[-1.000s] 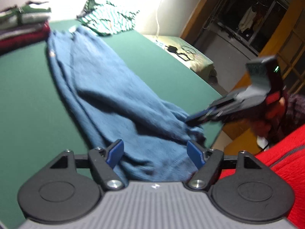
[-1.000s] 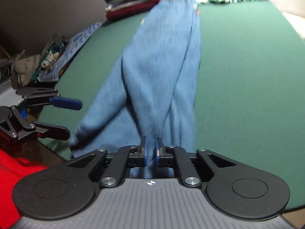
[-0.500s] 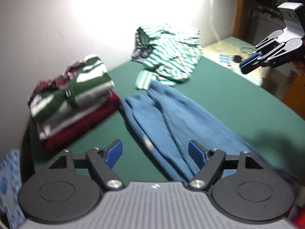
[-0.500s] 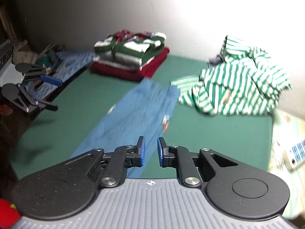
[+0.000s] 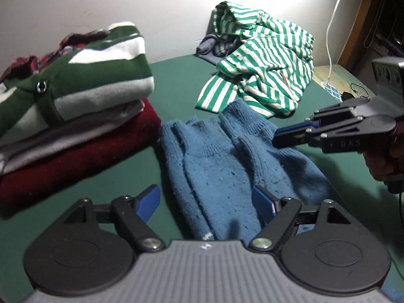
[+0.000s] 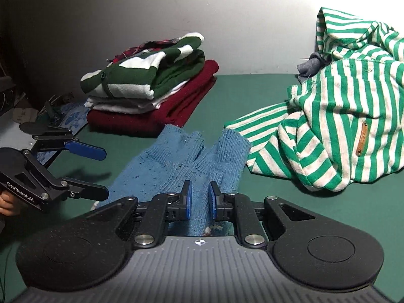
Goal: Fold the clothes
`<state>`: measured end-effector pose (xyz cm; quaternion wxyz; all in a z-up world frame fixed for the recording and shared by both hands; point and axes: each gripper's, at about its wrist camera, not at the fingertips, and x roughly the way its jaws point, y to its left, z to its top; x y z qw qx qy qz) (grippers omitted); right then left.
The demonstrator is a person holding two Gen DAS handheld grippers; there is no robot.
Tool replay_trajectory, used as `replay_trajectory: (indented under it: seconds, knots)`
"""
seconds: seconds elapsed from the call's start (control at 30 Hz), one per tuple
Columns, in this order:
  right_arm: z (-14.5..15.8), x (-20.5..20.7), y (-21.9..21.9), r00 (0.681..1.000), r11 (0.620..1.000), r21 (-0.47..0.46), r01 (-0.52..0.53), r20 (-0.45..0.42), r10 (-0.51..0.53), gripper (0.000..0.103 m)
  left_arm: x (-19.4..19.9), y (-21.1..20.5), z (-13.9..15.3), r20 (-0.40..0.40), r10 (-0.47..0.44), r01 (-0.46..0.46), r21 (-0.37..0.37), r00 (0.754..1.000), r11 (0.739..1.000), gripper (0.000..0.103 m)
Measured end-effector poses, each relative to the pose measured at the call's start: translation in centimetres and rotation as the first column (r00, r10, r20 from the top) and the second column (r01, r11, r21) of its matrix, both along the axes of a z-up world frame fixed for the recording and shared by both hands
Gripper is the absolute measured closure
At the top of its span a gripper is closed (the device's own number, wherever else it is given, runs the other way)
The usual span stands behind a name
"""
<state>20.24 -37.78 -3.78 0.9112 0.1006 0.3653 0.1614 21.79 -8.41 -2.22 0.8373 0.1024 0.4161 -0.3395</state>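
Between the left gripper's (image 5: 205,203) wide, still-opening jaws lies the blue knitted sweater (image 5: 227,166), untouched by the pads, flat on the green table (image 6: 252,197). Over the same sweater the right gripper (image 6: 199,199) hangs, jaws narrowly apart and holding nothing. Beyond lie a stack of folded clothes (image 6: 151,91) to the left and a crumpled green-striped hoodie (image 6: 335,116) to the right.

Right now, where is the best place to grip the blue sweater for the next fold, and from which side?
Probably the two ribbed cuffs at the far end of the blue sweater, lying side by side on the green table. Come from above: the knit lies flat, and the folded stack and striped shirt crowd both sides. The left gripper, jaws opening, takes the left cuff; the right gripper the other.
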Motion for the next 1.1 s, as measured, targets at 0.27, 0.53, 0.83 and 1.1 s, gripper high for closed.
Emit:
replay_trajectory:
  seconds: [0.27, 0.53, 0.83, 1.1]
  knots:
    - [-0.6, 1.3, -1.2, 1.000, 0.998, 0.067, 0.003, -0.010, -0.003, 0.085, 3.1, -0.4, -2.0, -0.049, 0.037, -0.038, -0.036, 0.998, 0.999, 0.016]
    - [-0.3, 2.1, -1.1, 0.998, 0.997, 0.053, -0.049, 0.038, 0.047, 0.098, 4.5, -1.0, -3.5, -0.076, 0.007, -0.011, -0.047, 0.997, 0.999, 0.012]
    - [-1.5, 2.4, -1.4, 1.000, 0.998, 0.063, -0.006, 0.027, 0.004, 0.091, 4.7, -1.4, -4.3, -0.031, -0.035, 0.033, -0.070, 0.999, 0.997, 0.006]
    - [-1.2, 1.9, -4.5, 0.996, 0.977, 0.213, 0.004, -0.086, 0.015, 0.051, 6.0, -0.3, -4.2, -0.099, -0.097, 0.079, -0.177, 0.990, 0.981, 0.008]
